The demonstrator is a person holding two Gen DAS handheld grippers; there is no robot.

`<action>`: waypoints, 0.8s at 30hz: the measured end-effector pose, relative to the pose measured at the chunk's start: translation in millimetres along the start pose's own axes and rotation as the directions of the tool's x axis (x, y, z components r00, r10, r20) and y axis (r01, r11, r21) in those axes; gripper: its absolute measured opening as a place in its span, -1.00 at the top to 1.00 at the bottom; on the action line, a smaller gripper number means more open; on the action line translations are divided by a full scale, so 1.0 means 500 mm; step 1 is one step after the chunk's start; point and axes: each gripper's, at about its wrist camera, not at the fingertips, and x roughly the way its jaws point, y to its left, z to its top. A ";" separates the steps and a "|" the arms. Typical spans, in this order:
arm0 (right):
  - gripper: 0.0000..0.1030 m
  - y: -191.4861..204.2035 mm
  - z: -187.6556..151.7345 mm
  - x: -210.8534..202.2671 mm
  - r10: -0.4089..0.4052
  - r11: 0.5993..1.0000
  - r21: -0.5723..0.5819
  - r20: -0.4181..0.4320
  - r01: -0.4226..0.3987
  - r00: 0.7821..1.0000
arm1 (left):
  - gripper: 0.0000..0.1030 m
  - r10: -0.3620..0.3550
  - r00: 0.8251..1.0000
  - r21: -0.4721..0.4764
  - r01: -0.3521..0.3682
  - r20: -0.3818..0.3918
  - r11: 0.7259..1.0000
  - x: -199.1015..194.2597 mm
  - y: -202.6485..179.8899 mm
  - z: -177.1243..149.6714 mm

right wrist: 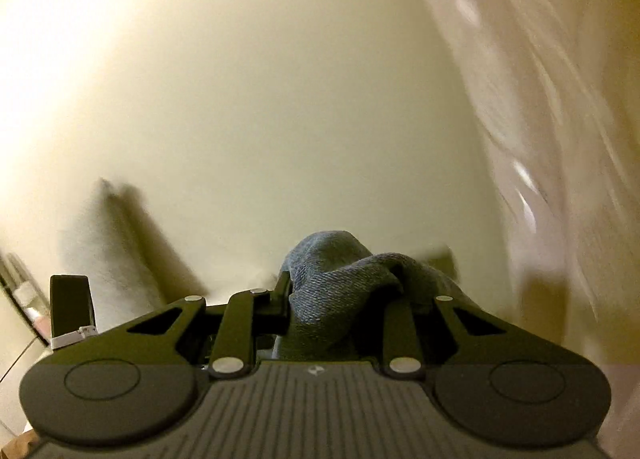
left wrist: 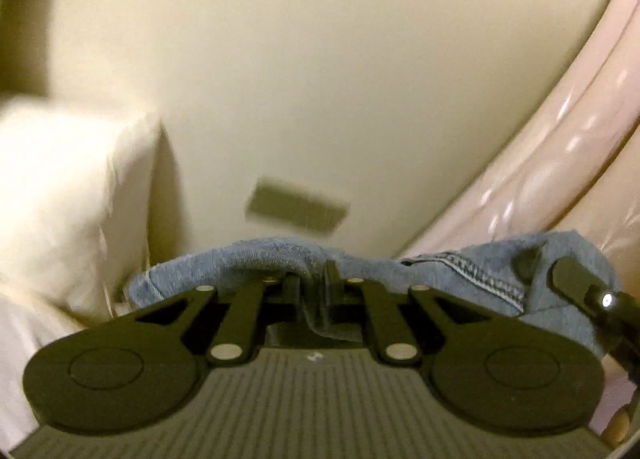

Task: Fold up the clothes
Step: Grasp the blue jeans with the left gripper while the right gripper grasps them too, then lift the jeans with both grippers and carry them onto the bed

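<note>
Left wrist view: the left tool (left wrist: pixel 316 279) is clamped on the edge of a blue denim garment (left wrist: pixel 480 271), its jaws drawn together with a fold of cloth hanging down between them. The denim runs from that grip off to the right, stitched seam showing, toward the right tool (left wrist: pixel 568 279), which enters at the right edge and appears to hold the same edge, though its fingertips are hidden here. In the right wrist view that tool (right wrist: pixel 340 299) is closed on a thick bunched wad of the denim, which fills the gap between its jaws; the left tool's finger (right wrist: pixel 70 299) stands at the far left.

The garment is held up off any surface, in front of a cream wall (left wrist: pixel 320 59) with a small rectangular plate (left wrist: pixel 296 205) on it. A white pillow (left wrist: pixel 68 199) sits to the left and a pink, plastic-wrapped panel (left wrist: pixel 560 139) curves along the right. Both views are blurred by motion.

The held edge lies left to right between the two tools, so the long axis of the span is across the scene, with the rest of the cloth presumably hanging below, out of view. Neither tool is nearer than the other; the next move, likely spreading or laying the denim flat, turns on keeping that edge taut and level.
</note>
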 end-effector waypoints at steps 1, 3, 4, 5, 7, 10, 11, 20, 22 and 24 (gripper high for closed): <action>0.51 0.025 0.021 -0.009 0.036 0.999 -0.022 0.026 -0.035 0.999 | 0.86 -0.001 0.999 0.003 0.001 0.046 1.000 -0.037 -0.001 0.024; 0.51 0.081 0.061 -0.029 0.114 0.992 -0.070 0.076 -0.108 0.991 | 0.86 -0.001 0.991 0.012 -0.001 0.136 1.000 -0.116 0.000 0.065; 0.51 0.114 0.078 -0.043 0.159 0.984 -0.097 0.101 -0.149 0.982 | 0.86 0.003 0.982 0.017 -0.006 0.188 1.000 -0.165 0.000 0.081; 0.51 0.147 0.095 -0.058 0.205 0.974 -0.125 0.124 -0.189 0.971 | 0.86 0.007 0.971 0.022 -0.012 0.239 1.000 -0.214 0.001 0.095; 0.51 0.213 0.129 -0.086 0.295 0.947 -0.182 0.166 -0.265 0.941 | 0.86 0.024 0.942 0.024 -0.034 0.334 0.999 -0.328 0.006 0.115; 0.51 0.323 0.158 -0.142 0.439 0.888 -0.238 0.191 -0.393 0.878 | 0.87 0.070 0.888 0.011 -0.084 0.454 0.996 -0.510 0.021 0.125; 0.51 0.364 0.158 -0.166 0.487 0.863 -0.260 0.195 -0.434 0.851 | 0.87 0.088 0.867 0.006 -0.104 0.491 0.995 -0.573 0.027 0.120; 0.52 0.714 0.084 -0.419 0.805 0.590 -0.349 0.187 -0.728 0.563 | 0.87 0.281 0.644 -0.040 -0.363 0.712 0.931 -1.186 0.030 -0.033; 0.52 0.788 0.054 -0.475 0.844 0.535 -0.348 0.181 -0.770 0.505 | 0.87 0.338 0.593 -0.063 -0.435 0.731 0.898 -1.307 0.027 -0.070; 0.52 0.862 0.023 -0.526 0.872 0.488 -0.324 0.166 -0.810 0.460 | 0.87 0.398 0.540 -0.090 -0.508 0.741 0.857 -1.418 0.022 -0.109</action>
